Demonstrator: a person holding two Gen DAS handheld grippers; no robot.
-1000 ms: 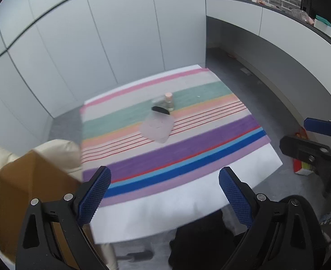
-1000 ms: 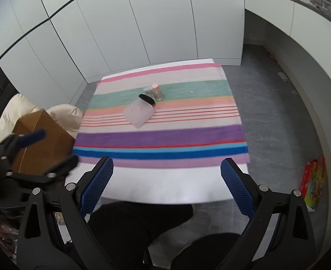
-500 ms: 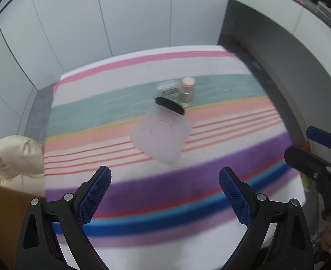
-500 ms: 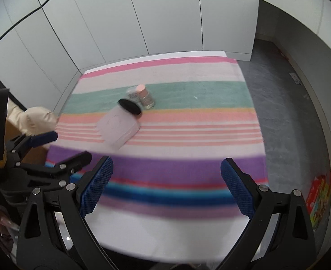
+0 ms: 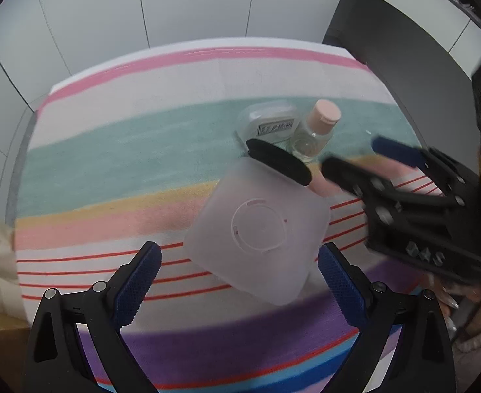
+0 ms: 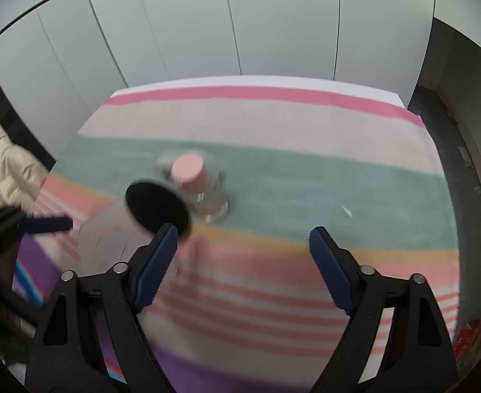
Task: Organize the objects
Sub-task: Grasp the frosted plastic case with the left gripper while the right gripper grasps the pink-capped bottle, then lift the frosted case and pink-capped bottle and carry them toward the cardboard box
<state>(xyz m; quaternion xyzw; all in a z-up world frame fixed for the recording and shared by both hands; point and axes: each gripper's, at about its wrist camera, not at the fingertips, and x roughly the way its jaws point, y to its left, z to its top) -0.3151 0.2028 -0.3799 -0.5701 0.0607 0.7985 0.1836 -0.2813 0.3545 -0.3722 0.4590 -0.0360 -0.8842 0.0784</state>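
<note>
The step in hand looks like the approach: both tools hover over the striped cloth on the tabletop, and nothing is gripped yet. The left gripper has its jaws wide apart, with the near edge of the frosted square container lying between and just beyond the blue pads. The right gripper is likewise spread open and empty, pointed toward the small clear bottle with its pink cap. The container lies tipped on its side near the middle of the cloth, its base with a moulded ring facing the left camera and its black lid at the far end. Just beyond the lid stand the bottle and, on its left, a low clear case with a label; whether they touch is unclear. The next move probably calls for closing on one item cleanly, since the three sit crowded together and a wide approach could knock a neighbour.
</note>
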